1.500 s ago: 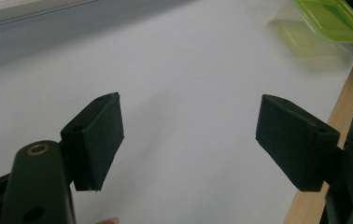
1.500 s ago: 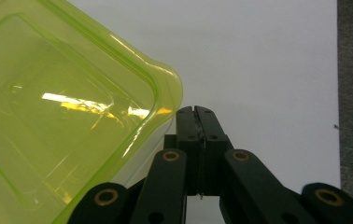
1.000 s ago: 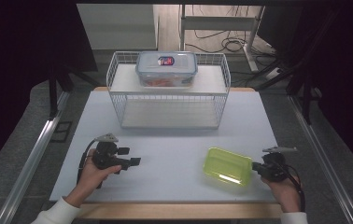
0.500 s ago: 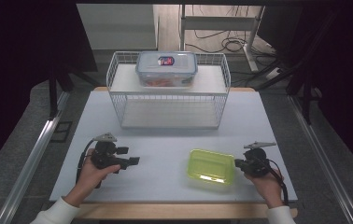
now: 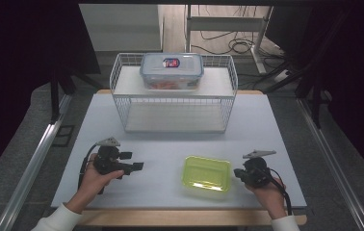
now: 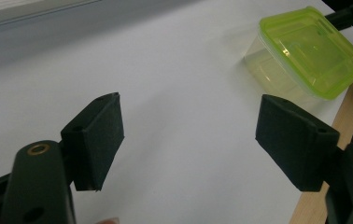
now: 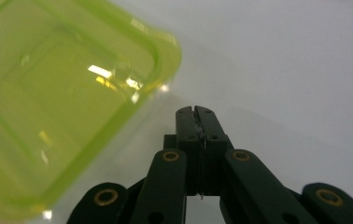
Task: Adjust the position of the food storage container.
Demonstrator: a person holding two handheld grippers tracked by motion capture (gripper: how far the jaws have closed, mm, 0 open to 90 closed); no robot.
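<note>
High view: green-lidded container [image 5: 206, 173], near right on the table [image 5: 170, 144]. My right gripper [image 5: 240, 174], fingers pressed together, beside its right edge. My left gripper [image 5: 134, 163], fingers spread, empty. Push low and square to avoid tipping it.

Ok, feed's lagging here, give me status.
Left gripper open, empty. Right gripper shut, empty, beside green-lidded box. Wire basket stands apart at the back, not in the way.
</note>
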